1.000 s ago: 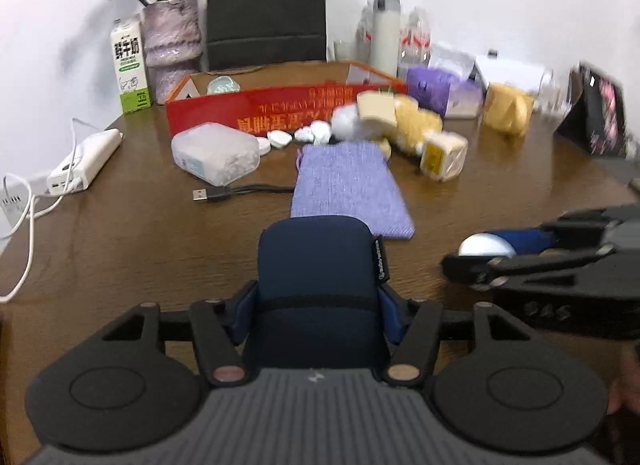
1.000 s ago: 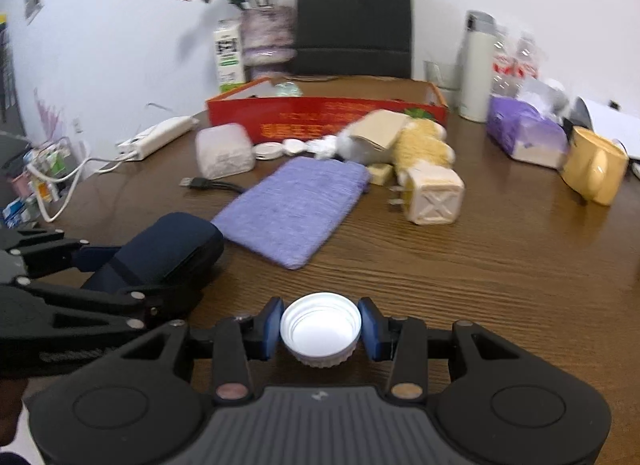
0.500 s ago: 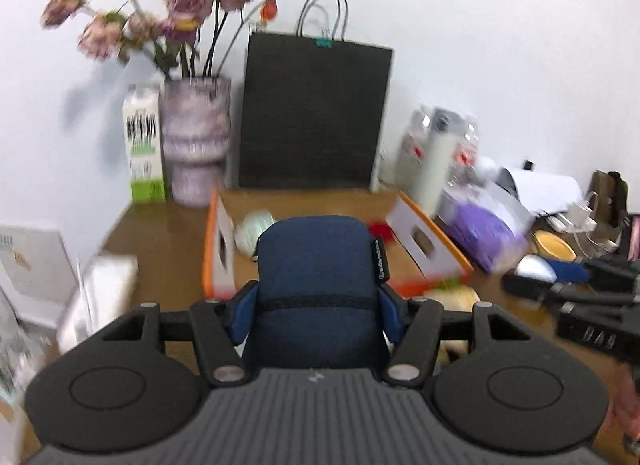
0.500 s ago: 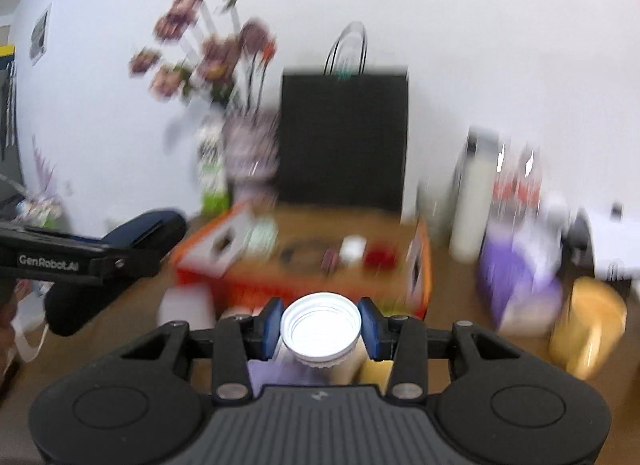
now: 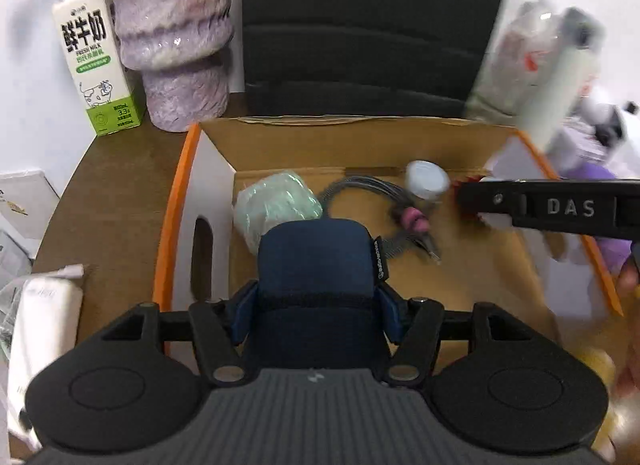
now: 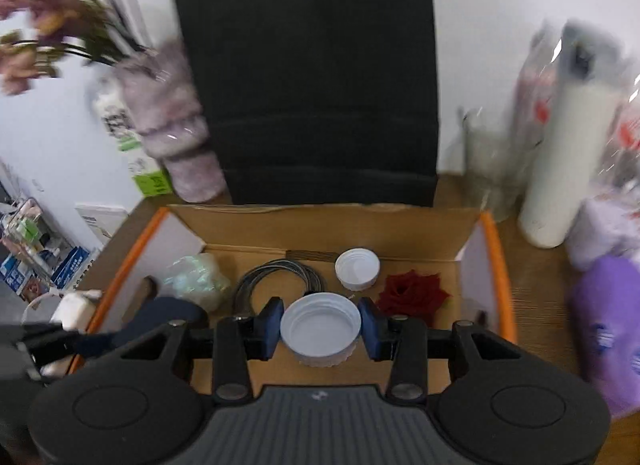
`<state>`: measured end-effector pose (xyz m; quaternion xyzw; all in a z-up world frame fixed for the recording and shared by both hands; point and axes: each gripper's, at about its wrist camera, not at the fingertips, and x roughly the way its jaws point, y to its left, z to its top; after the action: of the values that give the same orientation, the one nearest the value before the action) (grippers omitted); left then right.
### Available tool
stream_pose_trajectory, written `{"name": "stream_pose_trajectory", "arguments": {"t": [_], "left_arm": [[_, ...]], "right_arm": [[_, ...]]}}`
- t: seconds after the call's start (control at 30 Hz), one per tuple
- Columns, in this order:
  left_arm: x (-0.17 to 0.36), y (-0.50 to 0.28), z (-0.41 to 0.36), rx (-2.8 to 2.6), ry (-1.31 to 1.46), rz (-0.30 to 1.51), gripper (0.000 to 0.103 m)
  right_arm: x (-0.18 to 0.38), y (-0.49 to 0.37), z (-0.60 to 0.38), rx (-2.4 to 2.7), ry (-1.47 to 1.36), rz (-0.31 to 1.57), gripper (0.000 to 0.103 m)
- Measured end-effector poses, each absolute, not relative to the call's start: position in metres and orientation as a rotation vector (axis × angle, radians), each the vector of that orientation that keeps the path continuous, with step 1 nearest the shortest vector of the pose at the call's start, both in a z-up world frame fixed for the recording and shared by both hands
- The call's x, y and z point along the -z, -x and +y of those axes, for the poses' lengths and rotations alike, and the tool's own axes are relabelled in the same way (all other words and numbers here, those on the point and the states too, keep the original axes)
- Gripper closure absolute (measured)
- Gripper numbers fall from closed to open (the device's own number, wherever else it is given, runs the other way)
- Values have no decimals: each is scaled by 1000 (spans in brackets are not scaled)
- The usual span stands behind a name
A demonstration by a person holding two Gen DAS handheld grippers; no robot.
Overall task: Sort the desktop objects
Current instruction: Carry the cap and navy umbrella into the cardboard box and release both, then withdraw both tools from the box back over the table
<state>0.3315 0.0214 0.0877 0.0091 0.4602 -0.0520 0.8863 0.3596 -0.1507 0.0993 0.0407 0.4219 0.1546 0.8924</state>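
My left gripper (image 5: 316,305) is shut on a dark navy pouch (image 5: 316,265) and holds it over the near left part of an open cardboard box with orange edges (image 5: 176,209). My right gripper (image 6: 320,327) is shut on a white jar lid (image 6: 320,329), hollow side up, above the box's floor (image 6: 400,361). From the left wrist view the right gripper (image 5: 552,207) comes in as a dark bar over the box's right side. In the box lie a pale green wrapped bundle (image 5: 276,205), a coiled grey cable (image 6: 276,277), another white lid (image 6: 357,267) and a red fabric rose (image 6: 412,293).
A black paper bag (image 5: 368,25) stands right behind the box. A purple vase (image 5: 176,37) and a milk carton (image 5: 96,65) stand at the back left, a white flask (image 6: 564,161) and bottles at the back right. A white power bank (image 5: 40,337) lies left, a purple pack (image 6: 608,325) right.
Both grippers have travelled from the near table, over the purple cloth pouch, up to the cardboard box at the back. Each kept its hold on its object.
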Motion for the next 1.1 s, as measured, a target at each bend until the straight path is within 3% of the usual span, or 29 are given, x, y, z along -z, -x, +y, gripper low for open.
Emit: {"name": "stream_pose_trajectory", "arguments": {"t": [0.17,0.3,0.5,0.8,0.93,1.1], "left_arm": [[-70,-355,29,126,39,1023,37],[-90,-349,39,159,27,922,34],[-128,-315,52,148,-8,826,20],[-127,-234,43,116,37,785,14],[-119,-179,39,132,39,743,10],[-108,-111,33,107,14,692,9]], "right_arm": [[-64,-406,-122,-343,-153,943,62],[-49,-422,-107,-361,-153,993,41],[-75,-397,-127,-330,-112,913,38],[-116,-286,-170,-216,118,797,33],[-122,-213,-182,-262,123,705,20],[-112,-138,-189,-290,91,683,20]]}}
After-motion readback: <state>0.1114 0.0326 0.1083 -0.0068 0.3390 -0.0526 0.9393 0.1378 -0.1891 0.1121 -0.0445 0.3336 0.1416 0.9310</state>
